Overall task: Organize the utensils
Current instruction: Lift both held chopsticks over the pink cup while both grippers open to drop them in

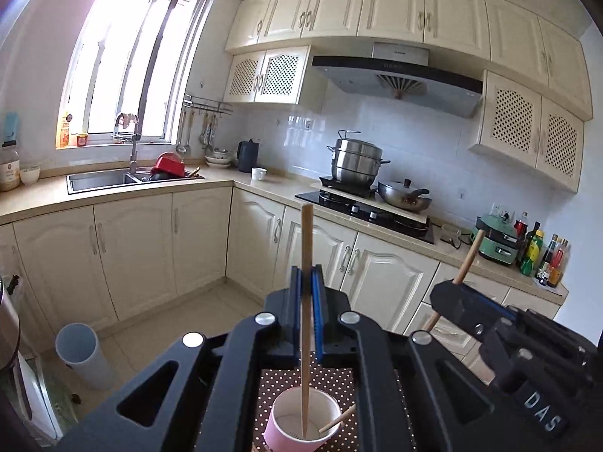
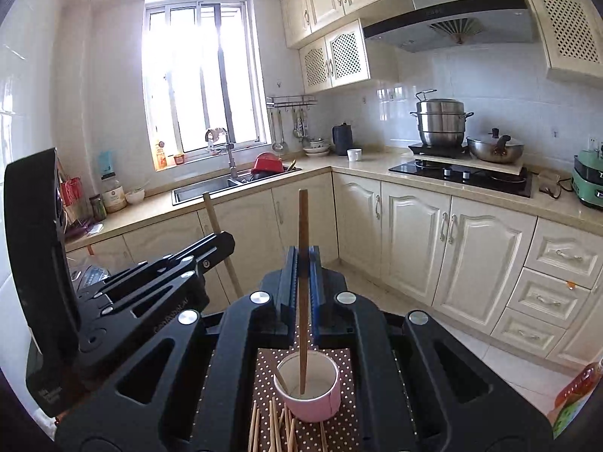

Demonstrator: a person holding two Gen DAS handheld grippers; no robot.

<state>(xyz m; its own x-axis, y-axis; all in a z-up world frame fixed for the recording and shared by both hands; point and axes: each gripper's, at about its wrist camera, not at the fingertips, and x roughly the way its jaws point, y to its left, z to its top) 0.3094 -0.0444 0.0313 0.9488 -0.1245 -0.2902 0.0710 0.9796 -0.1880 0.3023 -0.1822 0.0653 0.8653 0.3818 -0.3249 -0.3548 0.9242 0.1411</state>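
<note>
I have a chopstick in each gripper and both hang over the pink cup (image 1: 301, 427). My left gripper (image 1: 306, 275) is pressed tight on a pale chopstick (image 1: 306, 301) that stands nearly upright, its lower end already down inside the cup. My right gripper (image 2: 303, 260) pinches a darker chopstick (image 2: 302, 293) the same way, tip down in the cup too.

To do this step well, I judge that I should keep each stick vertical and let the tip reach, or nearly reach, the cup floor before I part the fingers, so that it leans on the rim and does not bounce out. I would release one side at a time, since the two grippers sit close together, and lift straight up afterwards so the pads do not drag the stick out again. The cup looks light and could tip if I push sideways on its wall.

The cup stands on a brown dotted mat (image 2: 339, 429). Besides the two sticks I hold, one stick leans inside it against the rim; I cannot tell whether there are more. A loose bundle of chopsticks (image 2: 271, 429) lies on the mat just beside the cup, not yet sorted.
</note>
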